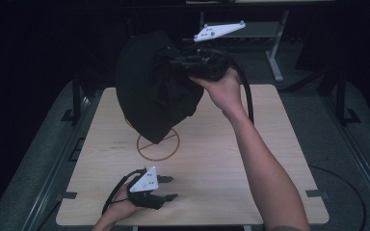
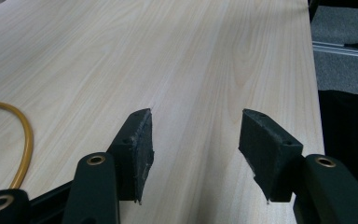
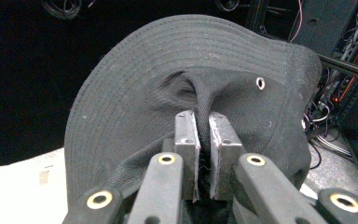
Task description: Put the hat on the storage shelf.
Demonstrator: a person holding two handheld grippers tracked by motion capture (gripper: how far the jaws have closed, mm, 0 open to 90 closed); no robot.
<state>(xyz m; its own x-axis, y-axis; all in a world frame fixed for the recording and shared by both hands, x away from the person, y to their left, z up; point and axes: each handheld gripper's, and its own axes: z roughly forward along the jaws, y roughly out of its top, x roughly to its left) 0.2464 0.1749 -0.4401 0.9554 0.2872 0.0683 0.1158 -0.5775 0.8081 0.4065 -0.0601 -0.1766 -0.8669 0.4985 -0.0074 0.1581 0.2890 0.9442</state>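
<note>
Black hat (image 1: 151,86), a brimmed cloth hat, hangs in the air above the far half of the wooden table (image 1: 250,159), at about 11 o'clock from the table's centre. Right gripper (image 3: 204,140) pinches a fold of its crown, pads closed on the cloth, with the stitched brim spreading beyond them. Below the hat, at about 10 o'clock from the centre, lies a yellow ring (image 1: 158,147), partly covered by the hanging cloth. The person's right forearm reaches up toward 12 o'clock. Left gripper (image 1: 166,187) rests at 7 o'clock near the table's front edge, jaws apart and holding nothing, aimed toward 3 o'clock.
</note>
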